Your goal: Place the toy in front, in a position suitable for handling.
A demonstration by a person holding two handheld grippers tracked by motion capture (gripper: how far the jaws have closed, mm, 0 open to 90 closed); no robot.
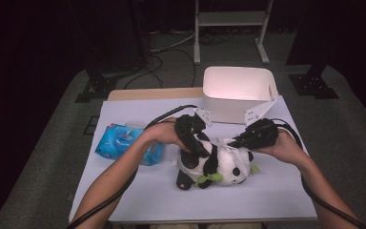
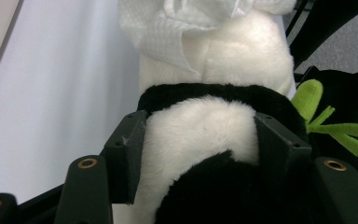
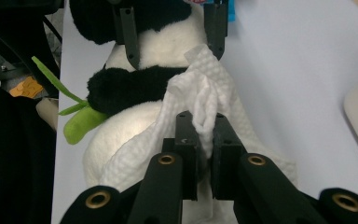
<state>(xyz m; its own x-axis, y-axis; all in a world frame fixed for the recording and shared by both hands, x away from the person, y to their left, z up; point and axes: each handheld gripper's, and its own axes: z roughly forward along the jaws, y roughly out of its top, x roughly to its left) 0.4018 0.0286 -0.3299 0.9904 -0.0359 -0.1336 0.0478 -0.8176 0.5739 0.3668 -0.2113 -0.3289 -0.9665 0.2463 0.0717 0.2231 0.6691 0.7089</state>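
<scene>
A black-and-white plush panda (image 1: pixel 228 168) with a green bamboo sprig lies on the white table top (image 1: pixel 267 191). My left gripper (image 1: pixel 199 149) is shut on the panda's body; in the left gripper view both pads press into the fur of the panda (image 2: pixel 200 130). My right gripper (image 1: pixel 234 141) is shut on a white wipe (image 3: pixel 205 88) that lies draped over the panda's white back (image 3: pixel 121 135). In the left gripper view the wipe (image 2: pixel 177 28) bunches at the top. The right gripper view shows the left gripper (image 3: pixel 172 42) straddling the toy beyond my right gripper (image 3: pixel 201 128).
A white open bin (image 1: pixel 238 102) stands at the back of the table, right of centre. A blue pack of wipes (image 1: pixel 119 142) lies at the left, beside the left forearm. Cables trail from both grippers toward the near edge. Dark floor and a stand's legs lie beyond.
</scene>
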